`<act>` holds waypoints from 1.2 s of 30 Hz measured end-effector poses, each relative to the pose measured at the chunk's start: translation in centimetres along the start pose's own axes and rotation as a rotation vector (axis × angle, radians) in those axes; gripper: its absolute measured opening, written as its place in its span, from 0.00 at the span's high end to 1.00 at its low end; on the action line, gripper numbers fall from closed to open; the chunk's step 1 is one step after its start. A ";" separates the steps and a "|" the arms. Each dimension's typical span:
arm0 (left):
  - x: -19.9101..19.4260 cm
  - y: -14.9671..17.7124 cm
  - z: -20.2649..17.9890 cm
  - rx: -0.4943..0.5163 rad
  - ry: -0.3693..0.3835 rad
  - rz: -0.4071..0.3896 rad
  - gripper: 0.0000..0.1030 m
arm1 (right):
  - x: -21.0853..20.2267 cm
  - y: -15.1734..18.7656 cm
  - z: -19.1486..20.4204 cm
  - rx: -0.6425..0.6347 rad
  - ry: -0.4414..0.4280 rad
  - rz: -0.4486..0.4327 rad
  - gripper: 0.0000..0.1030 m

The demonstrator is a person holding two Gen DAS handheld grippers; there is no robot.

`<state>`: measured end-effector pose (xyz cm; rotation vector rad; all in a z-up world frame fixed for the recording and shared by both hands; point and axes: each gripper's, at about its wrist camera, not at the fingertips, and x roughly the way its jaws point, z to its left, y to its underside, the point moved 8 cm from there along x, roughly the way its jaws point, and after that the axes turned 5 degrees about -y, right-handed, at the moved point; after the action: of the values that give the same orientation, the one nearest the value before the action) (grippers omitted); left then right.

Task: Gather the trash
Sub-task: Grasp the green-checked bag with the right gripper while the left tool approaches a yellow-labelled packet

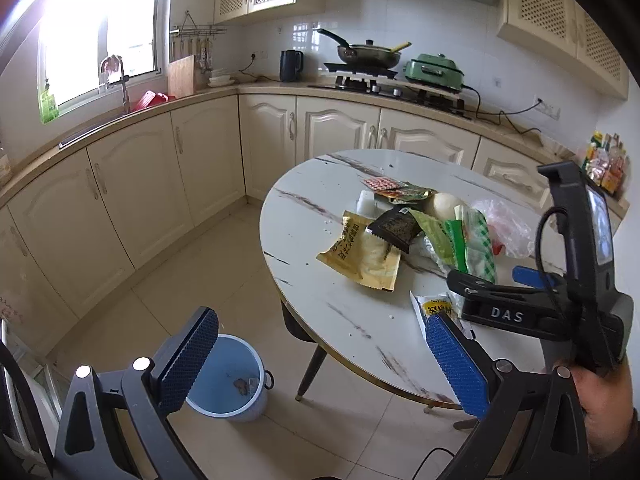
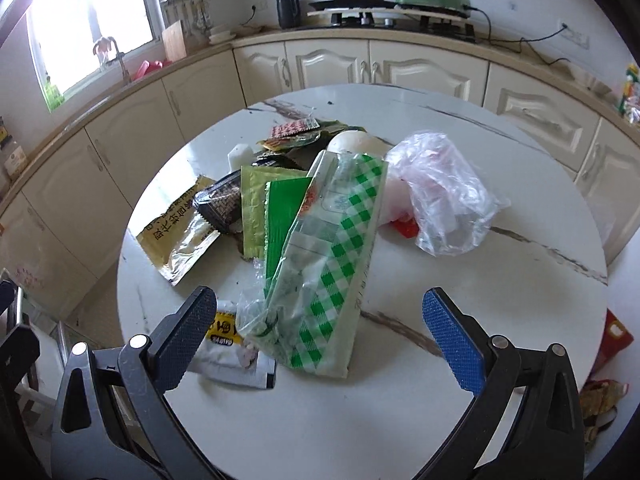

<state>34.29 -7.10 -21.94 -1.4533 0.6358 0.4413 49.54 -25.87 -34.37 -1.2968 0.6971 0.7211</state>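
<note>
Barely begun — wrapper pile [image 2: 304, 216] covers tabletop [image 2: 460, 360] centre; blue bin [image 1: 228, 380] nearly empty. Left gripper [image 1: 320, 356] & right gripper [image 2: 320, 340] both wide, holding nothing.

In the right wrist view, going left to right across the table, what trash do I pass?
Gold foil packet → dark brown crinkled wrapper → bright green flat sachet → green-and-white checked plastic bag → clear crumpled plastic bag.

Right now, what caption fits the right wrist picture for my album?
Open right claw hovers over a green checked wrapper in a pile of trash on a round table.
</note>
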 end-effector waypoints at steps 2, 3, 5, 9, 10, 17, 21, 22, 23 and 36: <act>1.3 -0.5 -0.5 0.013 0.007 0.011 0.01 | 1.0 -0.3 0.0 0.006 -0.038 0.009 0.01; 1.9 -0.8 -0.7 0.018 0.009 0.017 0.01 | 1.2 -0.3 0.0 0.010 -0.061 0.009 0.04; 2.8 -0.9 -1.3 0.029 0.022 0.022 0.01 | 1.3 -0.1 -0.6 0.023 -0.077 0.013 0.29; 4.3 -1.6 -2.5 0.043 0.047 0.025 0.01 | 0.8 0.5 -2.1 0.057 -0.131 -0.008 0.37; 4.7 -1.6 -2.9 0.046 0.055 0.031 0.01 | 0.7 0.5 -2.5 0.069 -0.146 -0.014 0.37; 6.9 -0.5 -5.9 0.100 0.096 0.063 0.01 | -1.3 1.4 -5.8 0.113 -0.105 -0.046 0.38; 8.7 0.1 -8.3 0.137 0.112 0.094 0.01 | -2.5 1.9 -6.8 0.118 -0.102 -0.063 0.38; 9.4 0.0 -8.7 0.145 0.107 0.099 0.01 | -2.7 2.0 -7.1 0.123 -0.104 -0.065 0.38; 9.9 0.0 -9.0 0.148 0.106 0.106 0.01 | -3.0 2.0 -7.4 0.125 -0.107 -0.068 0.38; 13.1 0.6 -11.2 0.184 0.151 0.087 0.47 | -3.2 2.4 -8.4 0.129 -0.127 -0.076 0.38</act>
<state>42.41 -19.45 -30.79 -1.2950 0.8414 0.3332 45.30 -34.13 -34.41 -1.1435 0.5796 0.6795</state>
